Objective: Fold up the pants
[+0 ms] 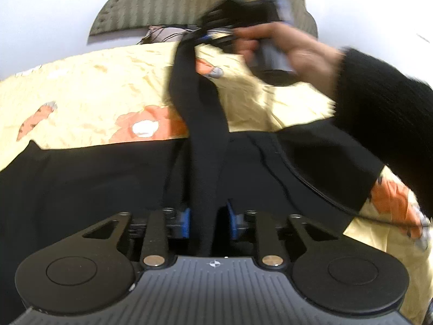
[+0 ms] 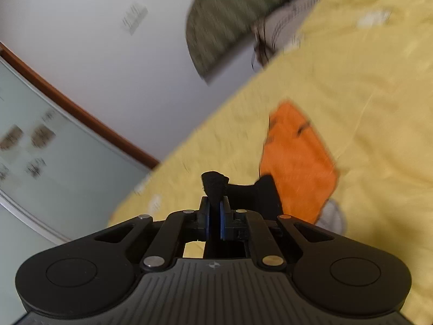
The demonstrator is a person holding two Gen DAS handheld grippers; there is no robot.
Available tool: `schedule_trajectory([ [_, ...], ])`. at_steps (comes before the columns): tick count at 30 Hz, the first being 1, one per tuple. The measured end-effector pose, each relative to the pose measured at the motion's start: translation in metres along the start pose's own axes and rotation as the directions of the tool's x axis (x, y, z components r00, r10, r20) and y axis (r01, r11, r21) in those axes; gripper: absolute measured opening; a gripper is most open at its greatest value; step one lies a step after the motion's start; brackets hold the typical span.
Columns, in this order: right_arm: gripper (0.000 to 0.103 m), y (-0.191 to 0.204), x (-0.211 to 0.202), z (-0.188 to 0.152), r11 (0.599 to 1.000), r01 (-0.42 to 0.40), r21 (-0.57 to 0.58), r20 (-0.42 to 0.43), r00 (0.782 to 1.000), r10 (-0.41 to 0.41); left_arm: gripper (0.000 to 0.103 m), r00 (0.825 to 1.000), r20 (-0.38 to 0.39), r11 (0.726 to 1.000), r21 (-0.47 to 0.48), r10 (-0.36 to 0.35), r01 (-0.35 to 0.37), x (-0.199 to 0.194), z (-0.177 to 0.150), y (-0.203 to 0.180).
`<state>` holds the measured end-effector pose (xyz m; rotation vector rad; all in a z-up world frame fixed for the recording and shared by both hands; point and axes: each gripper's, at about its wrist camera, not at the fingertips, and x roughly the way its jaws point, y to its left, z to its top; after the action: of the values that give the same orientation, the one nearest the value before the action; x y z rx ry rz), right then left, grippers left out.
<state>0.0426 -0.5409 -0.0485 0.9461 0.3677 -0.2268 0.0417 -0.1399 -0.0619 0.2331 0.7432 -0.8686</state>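
Black pants (image 1: pixel 94 178) lie spread over a yellow flowered bedsheet (image 1: pixel 94 86). A narrow taut band of the pants (image 1: pixel 200 113) runs from my left gripper (image 1: pixel 209 220) up to my right gripper (image 1: pixel 207 36). The left gripper's blue pads (image 1: pixel 186 222) sit against both sides of that band, so it is shut on the fabric. A hand (image 1: pixel 284 46) in a black sleeve holds the right gripper over the far side of the bed. In the right wrist view the right gripper (image 2: pixel 215 216) is shut on a tuft of the black pants (image 2: pixel 215 187) above the bedsheet (image 2: pixel 351 81).
A dark green striped headboard (image 1: pixel 189 5) (image 2: pixel 230 13) stands against the white wall beyond the bed. A thin black cable (image 1: pixel 311 187) crosses the pants at the right. A wood-framed glass panel (image 2: pixel 40 149) shows left of the bed's edge.
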Motion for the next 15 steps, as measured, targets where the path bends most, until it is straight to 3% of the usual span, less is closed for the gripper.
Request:
schedule_trajectory([
  [4, 0.007, 0.007, -0.071, 0.0, 1.0, -0.028, 0.009, 0.111, 0.994, 0.027, 0.01, 0.999, 0.036, 1.0, -0.005, 0.015, -0.015, -0.007, 0.002, 0.0],
  [10, 0.007, 0.005, -0.185, -0.014, 0.999, -0.012, 0.033, 0.296, 0.955, 0.001, 0.007, 0.996, 0.085, 0.998, 0.057, 0.021, -0.026, -0.015, 0.002, -0.013],
  [15, 0.007, -0.01, -0.26, -0.044, 0.994, 0.087, 0.063, 0.396, 0.912, -0.105, 0.007, 0.994, 0.106, 0.99, 0.142, -0.015, 0.0, -0.028, -0.002, -0.026],
])
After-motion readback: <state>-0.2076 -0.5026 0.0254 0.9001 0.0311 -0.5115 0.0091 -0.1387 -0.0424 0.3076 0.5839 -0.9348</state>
